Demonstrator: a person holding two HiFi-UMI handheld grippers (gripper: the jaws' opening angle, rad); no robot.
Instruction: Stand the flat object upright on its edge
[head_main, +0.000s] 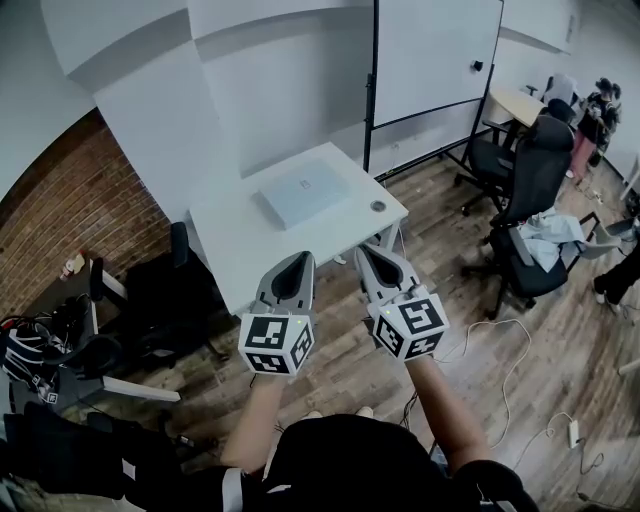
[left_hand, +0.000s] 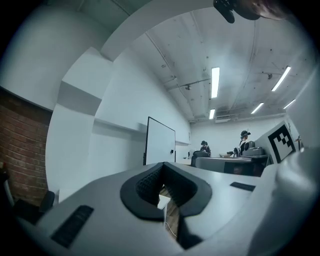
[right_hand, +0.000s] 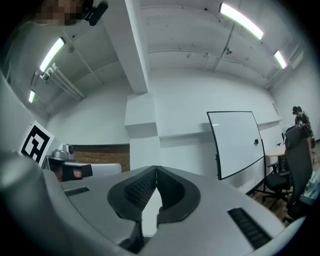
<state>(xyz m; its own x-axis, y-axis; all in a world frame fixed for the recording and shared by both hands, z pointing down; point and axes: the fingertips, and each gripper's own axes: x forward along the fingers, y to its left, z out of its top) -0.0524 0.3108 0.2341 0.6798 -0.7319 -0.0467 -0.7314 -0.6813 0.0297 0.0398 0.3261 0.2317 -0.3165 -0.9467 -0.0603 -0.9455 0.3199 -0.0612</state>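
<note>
Since both pairs of jaws are pressed together with nothing between them, the likeliest slip is a shove instead of a lift. Closed tips meeting the slab's edge could skate it over the smooth top toward the far rim. The left gripper (head_main: 300, 262) and right gripper (head_main: 366, 254) sit side by side, forearms stretched forward, tips aimed ahead and rather high. Both are well apart from the work. Beyond them on the table (head_main: 250, 250) the slab (head_main: 305, 193) lies flat near the middle, untouched, with a small disc (head_main: 378, 206) near its right.
</note>
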